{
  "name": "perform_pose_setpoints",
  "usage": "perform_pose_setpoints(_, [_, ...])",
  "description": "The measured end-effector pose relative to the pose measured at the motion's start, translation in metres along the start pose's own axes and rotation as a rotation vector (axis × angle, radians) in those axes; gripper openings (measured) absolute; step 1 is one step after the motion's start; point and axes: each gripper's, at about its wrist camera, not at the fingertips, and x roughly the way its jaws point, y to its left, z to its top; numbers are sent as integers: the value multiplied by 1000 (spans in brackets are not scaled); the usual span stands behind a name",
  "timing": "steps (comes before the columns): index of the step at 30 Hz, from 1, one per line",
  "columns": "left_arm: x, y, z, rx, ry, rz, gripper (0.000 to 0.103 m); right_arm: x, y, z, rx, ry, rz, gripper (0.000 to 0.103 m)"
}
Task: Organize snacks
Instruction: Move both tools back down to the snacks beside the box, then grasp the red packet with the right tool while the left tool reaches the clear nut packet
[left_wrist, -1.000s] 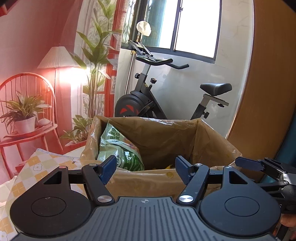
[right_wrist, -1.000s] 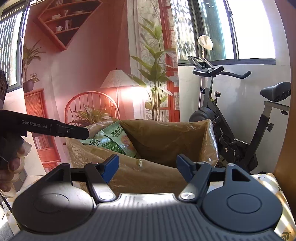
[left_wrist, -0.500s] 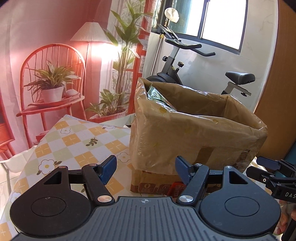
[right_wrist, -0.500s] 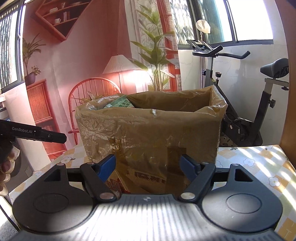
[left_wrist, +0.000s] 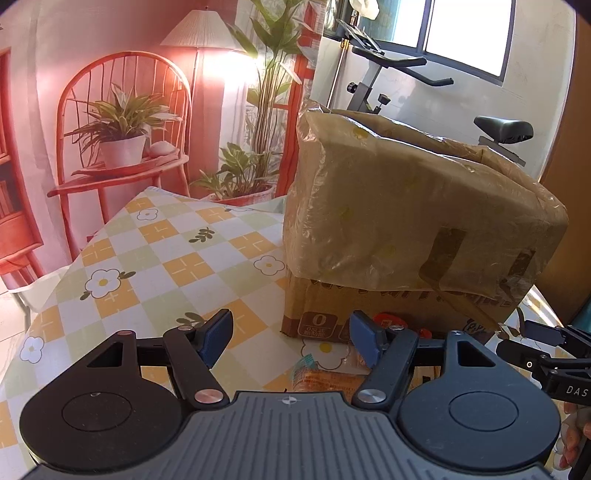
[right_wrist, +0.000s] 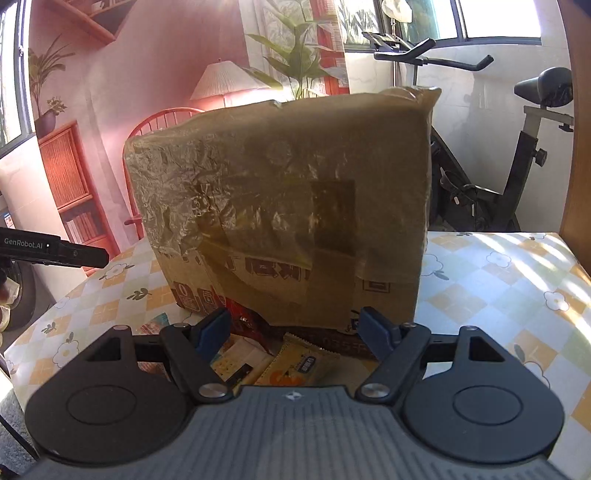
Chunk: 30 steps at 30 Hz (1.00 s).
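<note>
Box: we see the plastic-lined cardboard box (right_wrist: 284, 206) standing on the tabletop (left_wrist: 155, 266), presumably as the bin for sorted snacks.
Snacks: loose packets (right_wrist: 299, 365) lie just before its base, awaiting pickup.
Left gripper (left_wrist: 291, 338): released, empty.
Right gripper (right_wrist: 295, 330): released, empty, poised over the packets.

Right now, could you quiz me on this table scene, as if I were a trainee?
1. True or false: the left tongs and the right tongs are both open and hold nothing.
2. What covers the top part of the cardboard box? A) a towel B) a brownish plastic liner C) a lid
3. Where do the snack packets lie relative to the box?

Key
1. True.
2. B, it is folded down over the sides.
3. On the checked tablecloth at the foot of the box, on the side nearest the tongs.
</note>
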Motion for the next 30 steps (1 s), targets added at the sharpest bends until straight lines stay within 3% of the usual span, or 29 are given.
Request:
perform_pose_setpoints(11, [4,5,-12,0,86,-18,72,17,-24,-24,43,118,-37,78])
perform_pose_setpoints(18, [-6,20,14,39,41,29,71,30,2,-30,-11,133,-7,78])
perform_pose_setpoints(21, [-5,22,21,35,37,14,71,38,11,-27,-23,127,-15,75])
perform_pose_setpoints(30, [21,5,-13,-11,149,-55,68,48,13,-31,-50,154,-66,71])
